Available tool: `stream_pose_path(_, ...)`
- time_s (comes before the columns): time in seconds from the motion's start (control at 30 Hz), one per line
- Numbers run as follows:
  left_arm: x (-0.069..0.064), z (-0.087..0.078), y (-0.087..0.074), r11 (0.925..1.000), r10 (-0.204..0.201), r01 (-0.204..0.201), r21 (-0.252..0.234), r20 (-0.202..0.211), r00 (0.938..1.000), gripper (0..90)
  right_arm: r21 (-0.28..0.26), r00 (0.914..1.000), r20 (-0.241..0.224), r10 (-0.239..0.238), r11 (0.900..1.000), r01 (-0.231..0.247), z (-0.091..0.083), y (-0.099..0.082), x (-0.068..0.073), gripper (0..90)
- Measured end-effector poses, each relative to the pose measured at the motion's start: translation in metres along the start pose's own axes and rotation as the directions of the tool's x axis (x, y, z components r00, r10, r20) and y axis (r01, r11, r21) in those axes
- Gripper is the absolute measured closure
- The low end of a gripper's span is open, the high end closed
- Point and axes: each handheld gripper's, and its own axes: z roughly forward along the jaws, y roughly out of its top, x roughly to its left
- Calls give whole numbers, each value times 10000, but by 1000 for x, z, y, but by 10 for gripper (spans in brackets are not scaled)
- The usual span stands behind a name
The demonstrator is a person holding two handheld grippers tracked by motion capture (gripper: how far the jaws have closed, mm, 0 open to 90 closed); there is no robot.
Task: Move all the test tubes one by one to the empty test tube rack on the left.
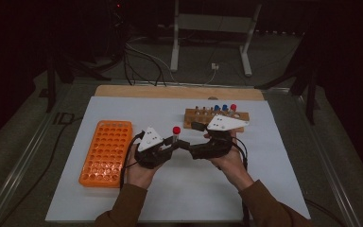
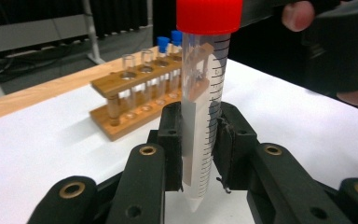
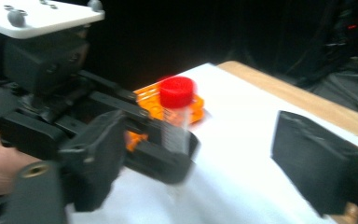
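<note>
Holding the tube point(image 2: 204, 107) upright, long axis vertical, left gripper point(image 2: 200, 149) clamps its lower body above the white mat point(image 1: 264, 156) | right gripper point(image 3: 200, 154) jaws spread wide, facing it from just beside, tube not between them | tube: clear, graduated, conical tip, red cap point(image 2: 209, 15) | orange rack point(image 1: 106, 152) lies left, wooden rack point(image 1: 216, 119) behind.
</note>
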Motion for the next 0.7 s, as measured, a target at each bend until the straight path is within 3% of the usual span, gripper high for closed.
stream_pose_path(0.33, 20, -17, -6, 9992, -376, 367, -149, -628, 9973, 745, -154, 9948, 1012, 64, 9999, -49, -21, -19, -18, 35)
stream_pose_path(0.47, 24, -22, -8, 9988, -452, 435, -235, -746, 9962, 744, -140, 9811, 1885, -442, 9988, 476, -32, -27, -20, 15)
stream_pose_path(0.7, 35, -35, -15, 9976, -620, 582, -370, -1114, 9918, 744, -319, 9686, 2487, 5, 9995, 77, -52, -48, -29, 0)
